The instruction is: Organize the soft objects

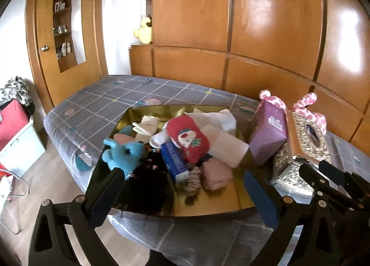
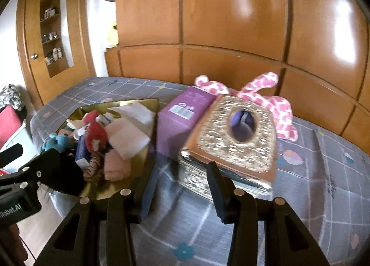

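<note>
Both grippers' fingers hold nothing: left gripper (image 1: 182, 187) spread wide over gold tray (image 1: 233, 206), right gripper (image 2: 182, 191) half-open.

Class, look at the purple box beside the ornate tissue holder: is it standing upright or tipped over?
Tipped. The purple box leans at an angle against the ornate tissue holder, its barcoded face slanting upward and one lower corner on the bedsheet.

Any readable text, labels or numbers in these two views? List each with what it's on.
"Robot.AI", cut off at the frame edge: on the left gripper body.
Purple box: barcode label and print, too blurred to read.
Blue packet: print, too blurred to read.
Nothing else legible.
</note>
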`<state>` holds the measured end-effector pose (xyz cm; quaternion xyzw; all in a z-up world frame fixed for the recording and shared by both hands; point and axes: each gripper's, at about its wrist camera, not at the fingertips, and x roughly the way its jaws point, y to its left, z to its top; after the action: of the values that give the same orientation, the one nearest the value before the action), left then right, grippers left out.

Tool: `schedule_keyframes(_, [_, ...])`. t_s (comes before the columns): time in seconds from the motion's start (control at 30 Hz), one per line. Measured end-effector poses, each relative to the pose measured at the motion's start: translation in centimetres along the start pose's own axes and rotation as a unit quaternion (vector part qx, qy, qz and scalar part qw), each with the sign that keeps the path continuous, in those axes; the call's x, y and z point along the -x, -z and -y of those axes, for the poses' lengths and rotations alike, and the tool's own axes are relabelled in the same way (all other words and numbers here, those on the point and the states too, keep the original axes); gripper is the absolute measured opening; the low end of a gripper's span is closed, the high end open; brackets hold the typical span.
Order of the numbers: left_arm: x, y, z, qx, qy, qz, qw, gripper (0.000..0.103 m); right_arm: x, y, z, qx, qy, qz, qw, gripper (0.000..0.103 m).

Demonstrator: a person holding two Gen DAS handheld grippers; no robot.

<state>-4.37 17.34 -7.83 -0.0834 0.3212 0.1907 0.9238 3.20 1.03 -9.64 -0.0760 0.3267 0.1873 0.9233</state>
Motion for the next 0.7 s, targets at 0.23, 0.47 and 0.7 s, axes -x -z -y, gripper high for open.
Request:
schedule_keyframes(0.23, [0.3,0.6,1.5,-0.014,0.007,-0.002,0.9999,0.103,0.7,0.9,1.6,-0.019,0.021,0.007,1.000,0.044])
schedule_keyframes(0.47, [0.1,0.8,1.6,-0.015,0.007,-0.008,0.9998,0.103,0.8,1.0,1.3,-0.015,0.024,0.008,1.000,0.044])
schedule_keyframes(0.7, [0.1,0.8,1.3,-0.010,0.008,-0.010,0.9999,0.103,1.0,1.0,0.8,-0.005,0.023,0.010,1.000,0.044])
